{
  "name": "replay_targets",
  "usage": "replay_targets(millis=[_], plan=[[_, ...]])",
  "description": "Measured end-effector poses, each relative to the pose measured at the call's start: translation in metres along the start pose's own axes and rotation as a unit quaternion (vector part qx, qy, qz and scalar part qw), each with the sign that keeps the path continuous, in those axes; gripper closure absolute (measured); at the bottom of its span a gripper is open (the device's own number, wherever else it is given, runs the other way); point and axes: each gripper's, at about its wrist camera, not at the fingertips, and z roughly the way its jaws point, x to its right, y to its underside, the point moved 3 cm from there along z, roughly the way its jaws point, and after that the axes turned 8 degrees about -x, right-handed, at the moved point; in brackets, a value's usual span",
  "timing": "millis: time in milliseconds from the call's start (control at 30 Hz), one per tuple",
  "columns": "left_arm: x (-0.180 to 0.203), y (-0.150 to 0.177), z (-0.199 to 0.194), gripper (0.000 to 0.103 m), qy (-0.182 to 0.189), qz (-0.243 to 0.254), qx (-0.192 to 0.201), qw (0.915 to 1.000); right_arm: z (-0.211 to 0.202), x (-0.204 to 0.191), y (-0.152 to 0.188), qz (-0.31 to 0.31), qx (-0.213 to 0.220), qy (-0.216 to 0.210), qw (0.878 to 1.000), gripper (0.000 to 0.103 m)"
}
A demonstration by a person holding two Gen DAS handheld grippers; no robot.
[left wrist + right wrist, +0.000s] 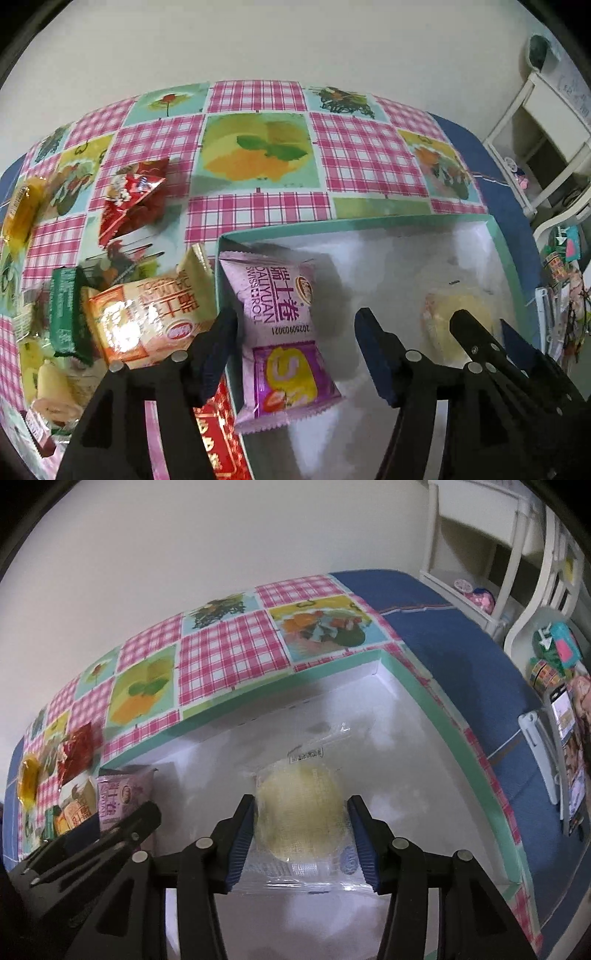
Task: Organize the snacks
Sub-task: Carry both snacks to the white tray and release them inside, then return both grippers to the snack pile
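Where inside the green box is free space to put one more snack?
Free: the white floor of the box between the purple Swiss roll packet and the round cake, and behind the cake. Crowded: the table left of the box.

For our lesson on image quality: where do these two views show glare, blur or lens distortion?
Left wrist view: glare whitens the orange snack packet; the table edge bows like a dome. Right wrist view: the red packet is smeared and soft; the box rim curves; corners are dark in both.

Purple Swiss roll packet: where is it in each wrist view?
Left wrist: purple packet lower centre, between the left gripper's open fingers, inside the box.
Right wrist: left edge, partly hidden by the other gripper.
Shared landmark: the box's green rim.
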Motion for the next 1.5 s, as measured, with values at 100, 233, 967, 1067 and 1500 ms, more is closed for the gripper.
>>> replay_targets(millis=[100,233,967,1067,1500], plan=[[-0.003,0.004,-0.014,0.023,-0.003,-0.003,-0.002,1.0000,-0.009,0.003,0.003,0.009,0.006,-0.002,1.000,0.040],[-0.017,0.015,-0.038,0.022,-0.002,-0.012,0.003,0.9999,-0.022,0.004,0.012,0.013,0.003,-0.009,1.000,0.039],[-0.191,0.122,-0.093,0.003,-0.165,-0.215,0.014,0.9625,-0.072,-0.077,0.104,-0.065,-0.007,-0.058,0.996,0.000],[-0.208,0.128,-0.102,0.003,-0.153,-0.237,0.022,0.9592,-0.076,-0.096,0.111,-0.078,0.001,-0.071,0.994,0.000],[-0.270,0.136,-0.111,0.003,-0.142,-0.294,0.032,0.9445,-0.056,-0.200,0.143,-0.189,-0.036,-0.127,0.973,0.000]])
